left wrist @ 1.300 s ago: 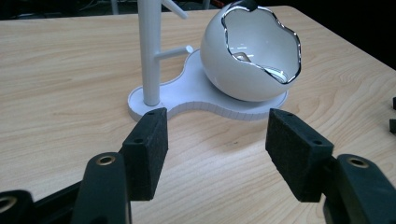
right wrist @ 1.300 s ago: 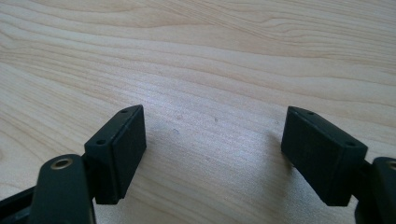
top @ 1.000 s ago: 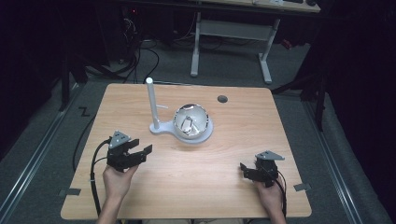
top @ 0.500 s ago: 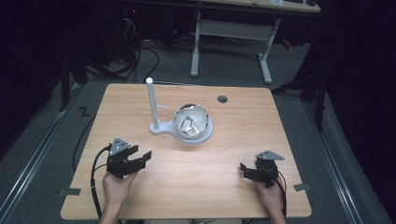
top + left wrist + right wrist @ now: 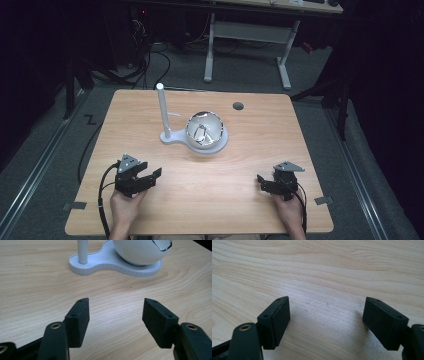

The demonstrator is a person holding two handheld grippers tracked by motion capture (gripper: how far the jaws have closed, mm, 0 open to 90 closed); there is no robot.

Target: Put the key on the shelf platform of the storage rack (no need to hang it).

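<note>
The white stand, with its upright post and round bowl, sits mid-worktop toward the far edge. Both claws, left claw and right claw, rest released near the near edge, bare wood between.

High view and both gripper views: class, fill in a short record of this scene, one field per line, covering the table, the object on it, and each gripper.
Surface: light wooden table, round hole near its far edge
Object: white plastic stand with upright white post and a white ball with a shiny metal opening on its base
Left gripper: black, jaws open, nothing between them, pointing toward the stand
Right gripper: black, jaws open, nothing between them, over bare wood
Contact: neither gripper touches the stand
</note>
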